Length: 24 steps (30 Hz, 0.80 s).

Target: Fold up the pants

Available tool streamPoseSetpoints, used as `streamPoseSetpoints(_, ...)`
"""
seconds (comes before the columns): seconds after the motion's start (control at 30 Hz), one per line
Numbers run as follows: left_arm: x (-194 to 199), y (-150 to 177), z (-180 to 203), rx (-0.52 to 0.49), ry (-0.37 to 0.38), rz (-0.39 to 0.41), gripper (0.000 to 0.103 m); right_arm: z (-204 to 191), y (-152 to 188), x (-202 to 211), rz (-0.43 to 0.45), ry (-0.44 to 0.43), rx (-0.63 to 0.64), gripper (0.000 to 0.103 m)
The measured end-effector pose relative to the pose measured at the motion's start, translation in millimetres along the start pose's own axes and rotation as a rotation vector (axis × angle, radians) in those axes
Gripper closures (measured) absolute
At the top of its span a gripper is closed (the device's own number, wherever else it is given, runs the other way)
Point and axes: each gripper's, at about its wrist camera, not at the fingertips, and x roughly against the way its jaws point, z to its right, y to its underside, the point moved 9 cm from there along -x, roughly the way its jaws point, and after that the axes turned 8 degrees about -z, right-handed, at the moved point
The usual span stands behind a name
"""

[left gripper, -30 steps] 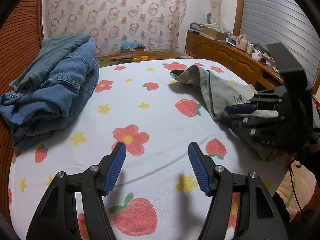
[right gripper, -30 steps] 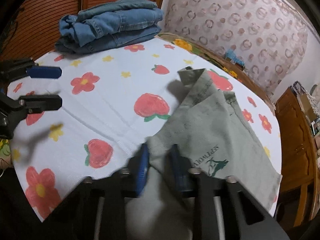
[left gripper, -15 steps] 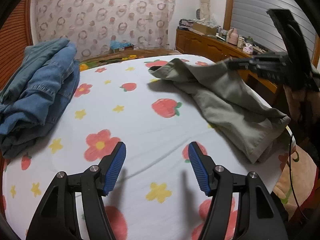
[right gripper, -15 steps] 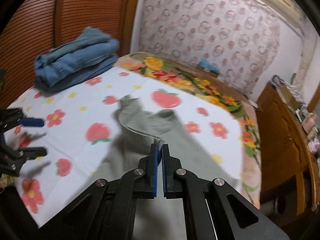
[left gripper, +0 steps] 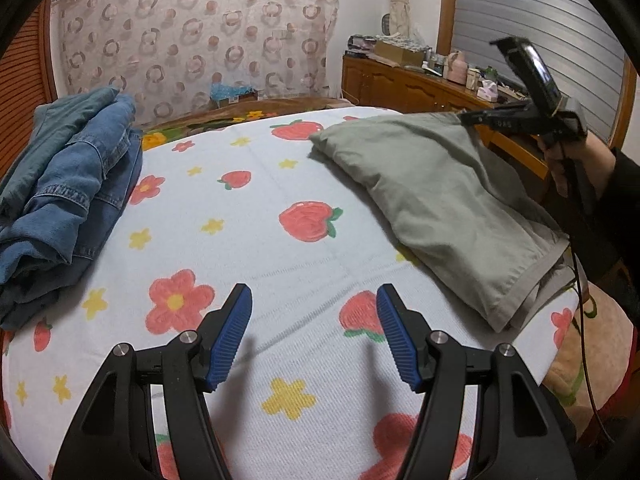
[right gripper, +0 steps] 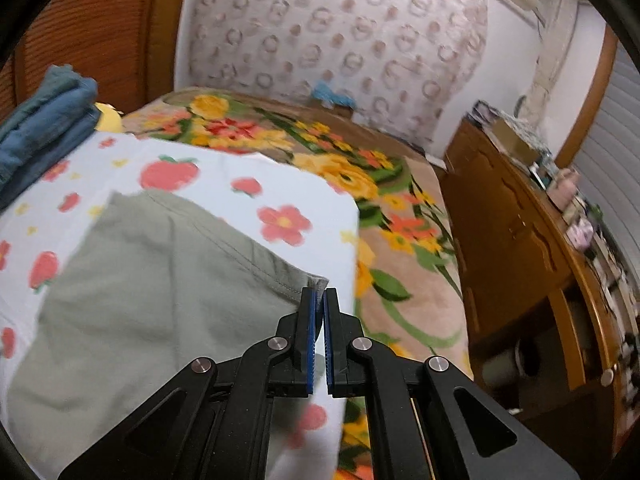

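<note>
Grey-green pants (left gripper: 440, 196) lie on the right part of the flower-and-strawberry sheet (left gripper: 256, 216), one end hanging over the bed's right edge. My right gripper (right gripper: 319, 298) is shut on a corner of the pants (right gripper: 160, 288) and holds it lifted above the bed's far right side; it also shows in the left wrist view (left gripper: 460, 117). My left gripper (left gripper: 314, 304) is open and empty, low over the sheet near the front edge, well apart from the pants.
A stack of folded blue jeans (left gripper: 60, 192) sits at the left of the bed, by a wooden slatted wall. A wooden cabinet (right gripper: 520, 240) with clutter on top runs along the right. A floral blanket (right gripper: 340, 160) covers the far end of the bed.
My right gripper has carried the pants corner up and toward the far right, so the pants have spread flatter. My left gripper has stayed open over the sheet.
</note>
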Motion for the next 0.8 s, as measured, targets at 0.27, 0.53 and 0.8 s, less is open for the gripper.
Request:
streamPoseSetpoints(0.27,1,-2,5,-0.008,0.004,0.003,0.037,-2,-4,5,-0.025,-0.045,-0.061,0.096)
streamPoseSetpoints(0.53,5,-8,20,-0.027,0.023,0.014,0.037,21,18,42,0.036,-0.139,-0.084,0.091)
streamPoseSetpoints(0.8,7,-11,52,-0.082,0.057,0.015,0.037,22,74,82,0.079,-0.215,-0.132,0.081)
